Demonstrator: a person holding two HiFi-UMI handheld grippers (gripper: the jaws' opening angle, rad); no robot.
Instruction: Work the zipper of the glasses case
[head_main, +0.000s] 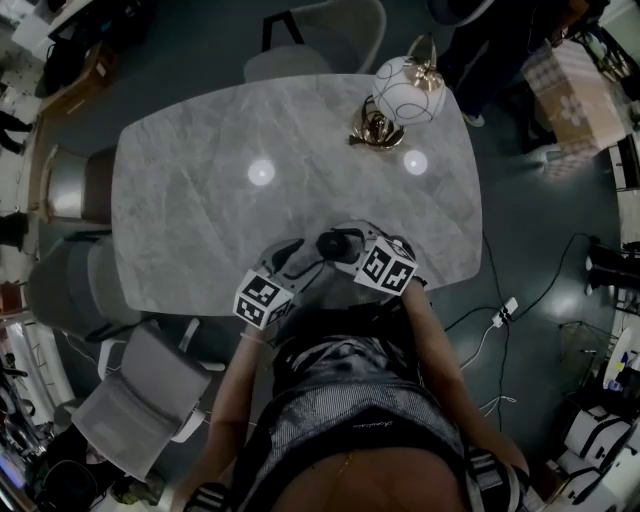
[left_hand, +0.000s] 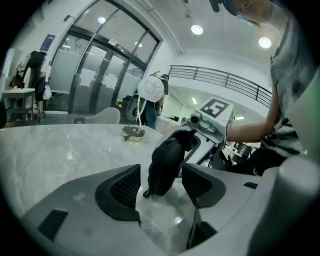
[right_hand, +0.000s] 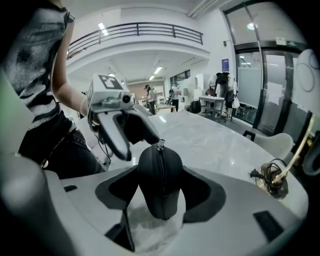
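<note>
A black zippered glasses case (head_main: 340, 243) is held just above the marble table (head_main: 200, 200) near its front edge. My right gripper (right_hand: 161, 187) is shut on the case (right_hand: 160, 175), pads pressing both sides, with the zipper pull (right_hand: 160, 145) at the top facing the left gripper (right_hand: 125, 130). In the left gripper view the case (left_hand: 167, 160) stands between the jaws of my left gripper (left_hand: 161, 184), which are open and apart from it, a small zipper tab (left_hand: 146, 192) hanging at its lower end. In the head view the left gripper (head_main: 305, 258) and right gripper (head_main: 350, 248) meet at the case.
A lamp with a round white globe and brass base (head_main: 405, 95) stands at the table's far right. Chairs (head_main: 140, 390) line the left side and another (head_main: 300, 45) the far side. Cables (head_main: 500, 315) lie on the floor to the right.
</note>
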